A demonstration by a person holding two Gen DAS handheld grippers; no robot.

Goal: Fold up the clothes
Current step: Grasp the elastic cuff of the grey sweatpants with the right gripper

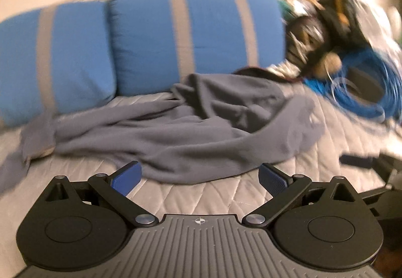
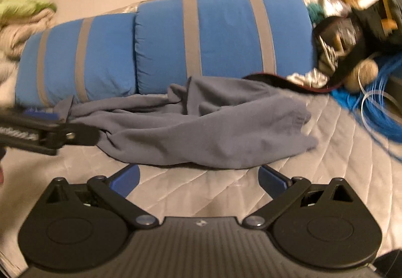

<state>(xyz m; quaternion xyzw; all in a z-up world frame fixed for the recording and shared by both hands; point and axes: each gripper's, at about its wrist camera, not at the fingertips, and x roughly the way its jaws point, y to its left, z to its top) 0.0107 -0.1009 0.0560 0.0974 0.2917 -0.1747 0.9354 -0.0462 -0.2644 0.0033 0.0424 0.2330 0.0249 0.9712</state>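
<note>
A crumpled grey garment (image 1: 191,132) lies on the quilted grey bedspread (image 1: 201,197), in front of two blue pillows. It also shows in the right wrist view (image 2: 208,127). My left gripper (image 1: 199,176) is open and empty, its blue pads just short of the garment's near edge. My right gripper (image 2: 198,176) is open and empty, also just short of the near edge. The left gripper shows from the side at the left of the right wrist view (image 2: 47,132), near the garment's left end.
Two blue pillows with grey stripes (image 1: 150,34) lie behind the garment. A coil of blue cable (image 1: 361,92) and a pile of dark bags and soft toys (image 1: 326,26) sit at the right. Folded pale cloths (image 2: 22,14) are at the far left.
</note>
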